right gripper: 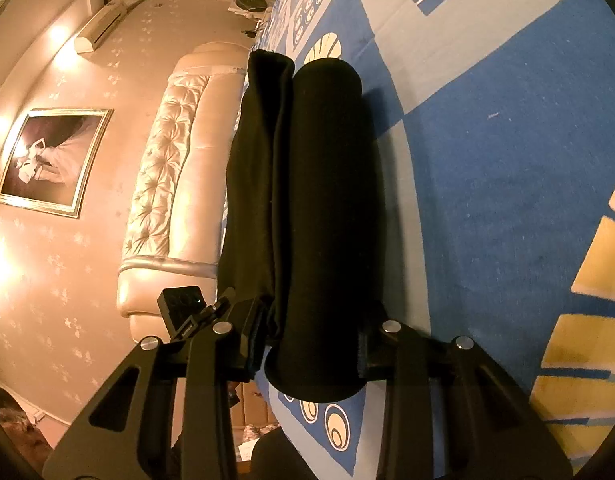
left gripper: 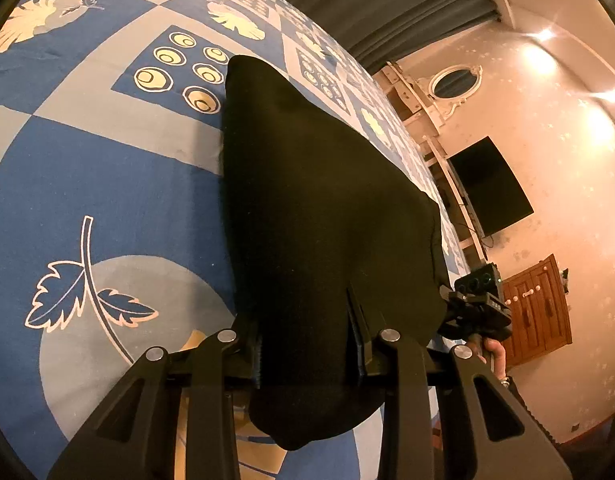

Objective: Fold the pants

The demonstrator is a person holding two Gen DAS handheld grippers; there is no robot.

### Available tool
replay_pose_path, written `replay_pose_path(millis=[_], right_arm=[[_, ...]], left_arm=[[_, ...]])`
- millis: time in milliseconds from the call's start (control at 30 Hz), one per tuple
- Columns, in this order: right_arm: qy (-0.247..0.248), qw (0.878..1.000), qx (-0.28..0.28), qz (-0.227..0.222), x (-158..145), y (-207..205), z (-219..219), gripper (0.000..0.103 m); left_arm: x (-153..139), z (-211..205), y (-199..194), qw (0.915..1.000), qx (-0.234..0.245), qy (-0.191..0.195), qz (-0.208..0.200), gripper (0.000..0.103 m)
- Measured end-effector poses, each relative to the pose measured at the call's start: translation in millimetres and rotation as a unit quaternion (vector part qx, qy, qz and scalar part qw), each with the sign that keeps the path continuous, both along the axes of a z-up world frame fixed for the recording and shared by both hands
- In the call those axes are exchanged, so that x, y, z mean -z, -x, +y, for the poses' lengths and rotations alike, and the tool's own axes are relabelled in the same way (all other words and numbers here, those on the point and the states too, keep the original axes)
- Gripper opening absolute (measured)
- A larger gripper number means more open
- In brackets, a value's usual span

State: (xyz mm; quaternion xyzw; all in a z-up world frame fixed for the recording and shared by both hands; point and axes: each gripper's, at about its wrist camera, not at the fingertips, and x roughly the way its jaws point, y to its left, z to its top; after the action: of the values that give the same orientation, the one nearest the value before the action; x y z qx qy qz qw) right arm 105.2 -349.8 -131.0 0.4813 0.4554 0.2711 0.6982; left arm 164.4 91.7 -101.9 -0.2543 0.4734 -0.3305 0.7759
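Bedspread, one pants, two grippers

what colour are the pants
Black; the pants show best in the right wrist view.

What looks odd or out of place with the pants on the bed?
Nothing stands out. The black pants lie on the patterned bedspread, gripped by the left gripper and the right gripper; no tear or stain shows.

Likely home bedroom, patterned bedspread, tufted headboard, framed picture
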Motion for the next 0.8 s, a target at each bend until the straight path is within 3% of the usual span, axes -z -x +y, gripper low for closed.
replay_pose_path(millis=[800], right_arm=[[-0.009, 1.000, 0.002, -0.001, -2.3, 1.6, -6.7, 0.032]], left_arm=[[3.0, 0.3, 0.6, 1.0000, -0.001, 0.001, 0.006, 0.032]])
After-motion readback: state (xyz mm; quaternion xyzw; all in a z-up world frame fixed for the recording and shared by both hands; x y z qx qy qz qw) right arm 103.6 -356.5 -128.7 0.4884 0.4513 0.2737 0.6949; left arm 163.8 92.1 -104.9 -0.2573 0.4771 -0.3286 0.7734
